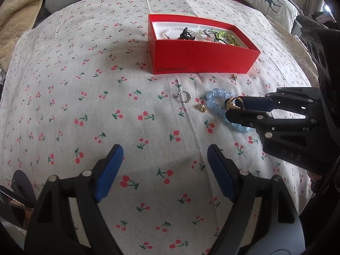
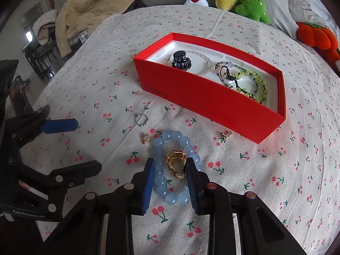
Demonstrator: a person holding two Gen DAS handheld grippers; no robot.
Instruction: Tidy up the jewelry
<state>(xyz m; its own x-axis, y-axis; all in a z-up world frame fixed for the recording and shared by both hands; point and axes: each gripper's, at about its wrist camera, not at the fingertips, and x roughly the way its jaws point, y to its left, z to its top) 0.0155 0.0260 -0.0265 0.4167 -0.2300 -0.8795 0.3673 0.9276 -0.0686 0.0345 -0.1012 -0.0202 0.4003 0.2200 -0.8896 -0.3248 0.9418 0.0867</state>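
A gold ring (image 2: pixel 175 165) lies inside the loop of a pale blue bead bracelet (image 2: pixel 170 137) on the cherry-print sheet. My right gripper (image 2: pixel 170 163) is shut on the ring, and bracelet beads sit against its left pad. In the left wrist view this gripper (image 1: pixel 230 106) reaches in from the right with the ring (image 1: pixel 232 104) between its tips. Loose on the sheet are a silver ring (image 1: pixel 184 96) and two small gold pieces (image 1: pixel 201 107) (image 1: pixel 234 77). The red box (image 2: pixel 201 102) behind holds a black hair claw (image 2: pixel 180 60) and bead bracelets (image 2: pixel 252 85). My left gripper (image 1: pixel 165 150) is open over bare sheet.
Plush toys (image 2: pixel 252 6) and pillows (image 1: pixel 274 4) line the far edge of the bed. A beige blanket (image 2: pixel 95 6) is heaped at the back left. In the right wrist view the left gripper (image 2: pixel 88 145) stands to the left of the jewelry.
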